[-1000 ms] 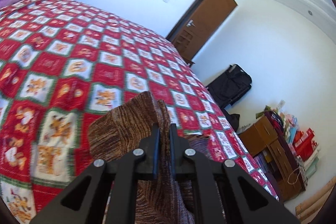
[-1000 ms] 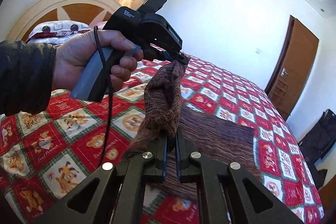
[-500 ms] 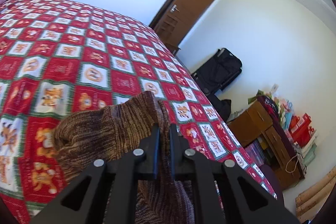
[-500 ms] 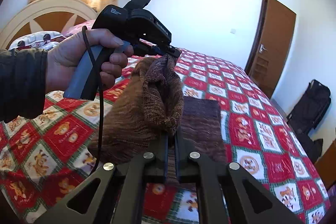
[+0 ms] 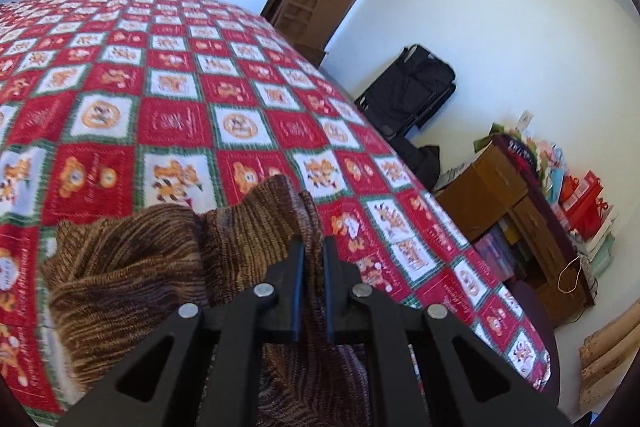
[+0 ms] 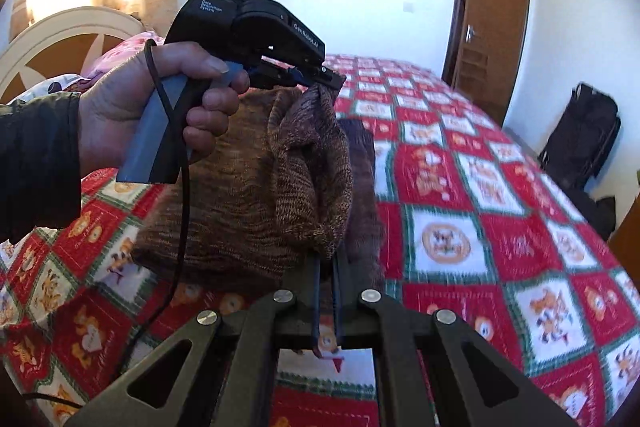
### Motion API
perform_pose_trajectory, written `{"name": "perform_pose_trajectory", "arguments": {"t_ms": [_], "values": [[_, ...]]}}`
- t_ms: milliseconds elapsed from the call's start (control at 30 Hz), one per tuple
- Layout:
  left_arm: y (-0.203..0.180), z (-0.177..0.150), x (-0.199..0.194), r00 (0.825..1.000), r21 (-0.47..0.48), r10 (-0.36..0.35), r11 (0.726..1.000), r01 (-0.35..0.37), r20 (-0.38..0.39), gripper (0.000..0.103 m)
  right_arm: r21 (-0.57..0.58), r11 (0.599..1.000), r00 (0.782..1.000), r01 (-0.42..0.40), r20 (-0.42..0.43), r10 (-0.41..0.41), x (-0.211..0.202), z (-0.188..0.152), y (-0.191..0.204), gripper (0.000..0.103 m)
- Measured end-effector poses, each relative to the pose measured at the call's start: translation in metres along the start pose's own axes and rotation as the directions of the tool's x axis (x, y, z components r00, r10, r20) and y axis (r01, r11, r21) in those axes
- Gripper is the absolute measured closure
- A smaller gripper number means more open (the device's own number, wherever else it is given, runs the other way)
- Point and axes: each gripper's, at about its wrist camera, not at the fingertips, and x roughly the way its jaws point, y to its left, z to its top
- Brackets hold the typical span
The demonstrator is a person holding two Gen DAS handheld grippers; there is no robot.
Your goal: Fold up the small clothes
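Both grippers have swung toward the bed's foot. Left gripper (image 6: 332, 79) and right gripper (image 6: 326, 263) each pinch the brown knit garment (image 6: 280, 187), bunched between them above the quilt (image 6: 480, 227).

Knit garment (image 6: 304, 163) hanging between both grippers – over the bedspread (image 6: 480, 227), door (image 6: 496, 27) beyond

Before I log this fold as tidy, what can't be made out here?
- Brown knit garment: its lower part in the left wrist view is hidden behind the left gripper and cut by the bottom edge.
- Which garment it is: bunched between the right gripper and the left, so its shape is unreadable.
- Its far side: the hand covers it in the right wrist view.
- Bedspread prints: blurred.
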Motion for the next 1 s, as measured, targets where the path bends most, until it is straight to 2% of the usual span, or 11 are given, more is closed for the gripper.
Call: {"name": "perform_pose_trajectory", "arguments": {"t_ms": [300, 400, 433, 467, 500, 533, 667, 767, 867, 933, 1000], "values": [[-0.014, -0.011, 0.022, 0.999, 0.037, 0.041, 0.999, -0.039, -0.036, 0.093, 0.08, 0.997, 0.993, -0.016, -0.114, 0.025, 0.019, -0.014, -0.021, 0.098], [-0.023, -0.015, 0.013, 0.999, 0.079, 0.038, 0.996, -0.036, -0.034, 0.078, 0.123, 0.992, 0.989, -0.029, -0.144, 0.046, 0.022, -0.018, -0.029, 0.096], [-0.028, -0.018, 0.005, 0.999, 0.11, 0.048, 0.993, -0.046, -0.02, 0.065, 0.13, 0.991, 0.988, -0.021, -0.146, 0.04, 0.022, -0.019, -0.032, 0.092], [-0.031, -0.021, -0.005, 0.998, 0.136, 0.055, 0.989, -0.055, 0.002, 0.053, 0.147, 0.989, 0.989, -0.002, -0.148, 0.024, 0.02, -0.02, -0.036, 0.079], [-0.033, -0.025, -0.013, 0.998, 0.155, 0.061, 0.986, -0.064, 0.023, 0.048, 0.161, 0.987, 0.989, 0.018, -0.148, 0.006, 0.019, -0.021, -0.04, 0.07], [-0.036, -0.031, -0.026, 0.996, 0.183, 0.073, 0.98, -0.081, 0.052, 0.043, 0.174, 0.984, 0.989, 0.049, -0.144, -0.024, 0.015, -0.021, -0.045, 0.056], [-0.031, -0.056, -0.061, 0.985, 0.238, 0.133, 0.958, -0.157, 0.114, 0.031, 0.192, 0.979, 0.995, 0.065, -0.08, -0.05, -0.001, -0.014, -0.056, 0.053], [-0.013, -0.086, -0.081, 0.978, 0.22, 0.164, 0.957, -0.19, 0.132, 0.031, 0.175, 0.984, 0.999, -0.024, -0.034, 0.03, -0.002, 0.01, -0.053, 0.053], [-0.001, -0.107, -0.082, 0.975, 0.194, 0.192, 0.958, -0.211, 0.115, 0.031, 0.139, 0.974, 0.984, -0.177, 0.0, 0.178, 0.011, 0.04, -0.036, 0.053], [0.006, -0.12, -0.081, 0.975, 0.157, 0.199, 0.965, -0.212, 0.096, 0.031, 0.135, 0.952, 0.961, -0.275, 0.007, 0.277, 0.027, 0.054, -0.026, 0.053], [0.012, -0.13, -0.079, 0.977, 0.131, 0.193, 0.97, -0.204, 0.09, 0.031, 0.17, 0.913, 0.923, -0.372, -0.039, 0.383, 0.057, 0.067, -0.021, 0.053]]}}
